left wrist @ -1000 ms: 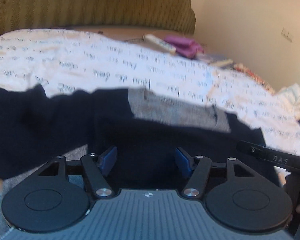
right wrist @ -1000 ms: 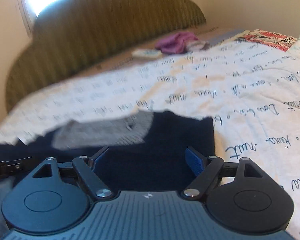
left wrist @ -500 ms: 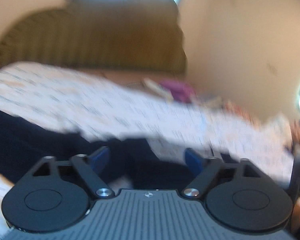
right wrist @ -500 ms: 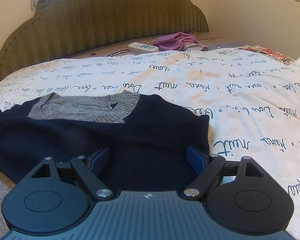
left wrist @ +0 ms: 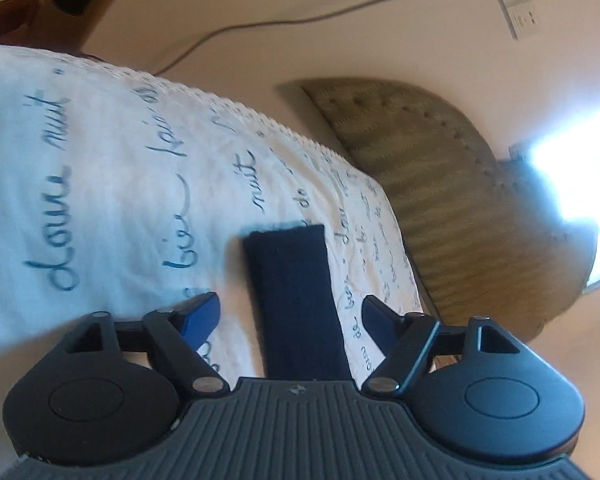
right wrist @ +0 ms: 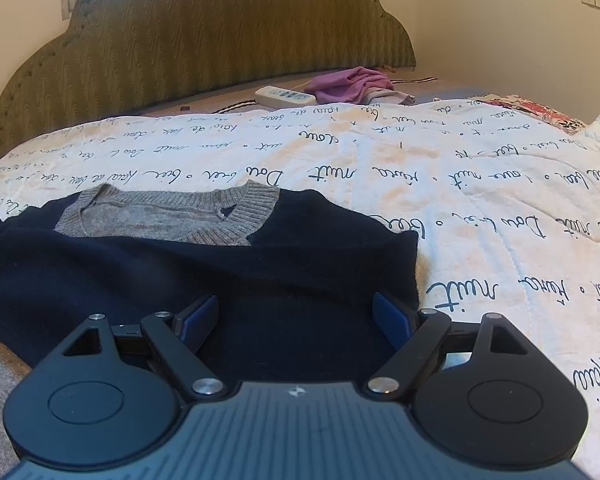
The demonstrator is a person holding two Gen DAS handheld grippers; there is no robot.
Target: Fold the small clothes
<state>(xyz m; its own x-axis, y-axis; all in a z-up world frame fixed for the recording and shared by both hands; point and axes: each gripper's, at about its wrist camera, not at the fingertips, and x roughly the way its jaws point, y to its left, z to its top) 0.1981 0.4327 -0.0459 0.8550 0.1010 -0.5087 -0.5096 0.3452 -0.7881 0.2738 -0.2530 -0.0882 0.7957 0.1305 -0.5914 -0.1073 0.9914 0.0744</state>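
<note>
Your right gripper (right wrist: 292,316) looks down the bed over the navy sweater (right wrist: 204,264), which lies flat on the white quilt (right wrist: 480,200) printed with handwriting. This view alone gives you the grey V-neck collar (right wrist: 172,220) at the far side of the garment, the green padded headboard (right wrist: 220,32) upright behind it, and, near the headboard, a white power strip (right wrist: 285,96) just beside a bundle of purple cloth (right wrist: 350,84). The fingers (right wrist: 198,320) here stand wide apart, hovering over the near part of the sweater body with nothing pinched between them; the gripper sits level in the frame and tips gently downward. Your left gripper (left wrist: 292,314) shows a different part: a long navy sleeve (left wrist: 296,300) stretched out alone on the quilt (left wrist: 100,184), its ribbed cuff end lying farthest from you. The whole scene is tilted in this view, with the headboard (left wrist: 460,220) off to the right and the quilt edge running diagonally, so that hand is rolled well over on its side. Only here do you see the wall with a cable (left wrist: 300,20) running to a socket plate (left wrist: 522,4). The left fingers (left wrist: 200,316) are closing, with the sleeve lying between them, though the pads stand clear of the cloth on both sides.
</note>
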